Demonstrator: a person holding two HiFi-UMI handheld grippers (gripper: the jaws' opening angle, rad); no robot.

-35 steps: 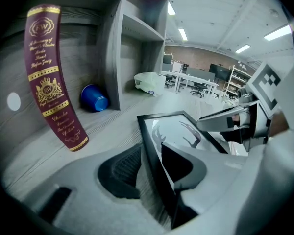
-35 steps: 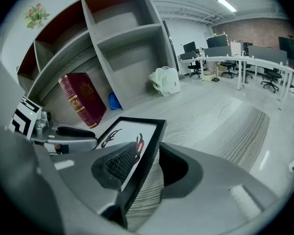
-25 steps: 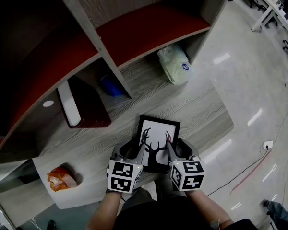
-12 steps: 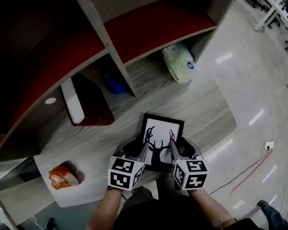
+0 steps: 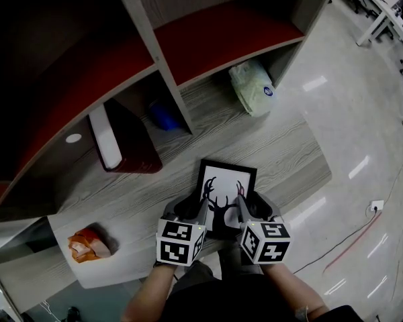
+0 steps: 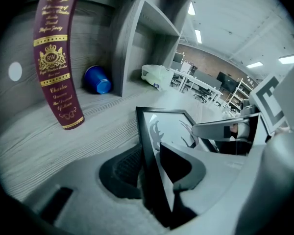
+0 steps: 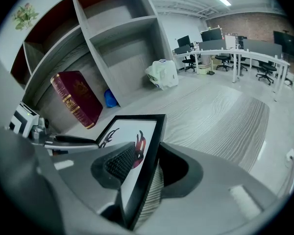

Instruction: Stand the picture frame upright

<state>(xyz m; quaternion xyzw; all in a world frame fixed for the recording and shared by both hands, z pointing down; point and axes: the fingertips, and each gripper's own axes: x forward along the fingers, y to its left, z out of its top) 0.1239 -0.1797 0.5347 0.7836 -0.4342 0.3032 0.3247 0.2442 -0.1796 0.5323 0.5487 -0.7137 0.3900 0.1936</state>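
The picture frame (image 5: 227,180) could slip and drop off the desk (image 5: 282,146) onto the floor (image 5: 352,106) (it lies right by the near edge) if one side lets go or gets lifted faster than the other. It is not standing yet. The left gripper (image 5: 201,206) has just been closing and pinches the frame's left side; the right gripper (image 5: 242,205) pinches its right side

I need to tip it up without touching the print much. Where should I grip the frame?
Take the frame by its two black side rails at the near end, coming from the desk front: it lies face up, and those thin edges probably suit a pinch.
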